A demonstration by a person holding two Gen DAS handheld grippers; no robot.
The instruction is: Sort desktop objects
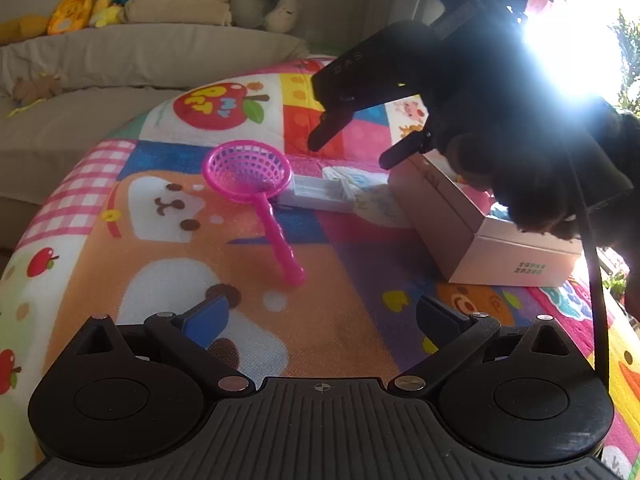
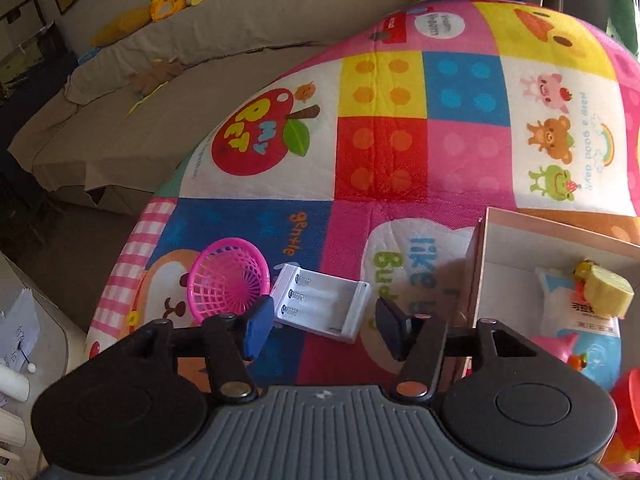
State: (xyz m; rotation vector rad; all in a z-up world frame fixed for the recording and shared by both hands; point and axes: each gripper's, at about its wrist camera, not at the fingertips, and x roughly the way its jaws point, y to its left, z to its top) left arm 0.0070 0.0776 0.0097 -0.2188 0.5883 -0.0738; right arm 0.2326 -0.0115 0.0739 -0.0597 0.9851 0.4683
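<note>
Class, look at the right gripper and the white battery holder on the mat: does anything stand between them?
Nothing visible does. The right gripper hangs open above the white battery holder, with bare mat around it. The pink strainer lies beside the holder, off to the side.

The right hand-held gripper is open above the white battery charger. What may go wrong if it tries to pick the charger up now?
1. The pink strainer rests its rim against the white battery charger, so lifting the charger may drag or tip it.
2. The charger lies flat and wide on the soft play mat; the open right hand-held gripper may pinch fabric or slip off.
3. The box wall stands close on the right and may be bumped.
</note>
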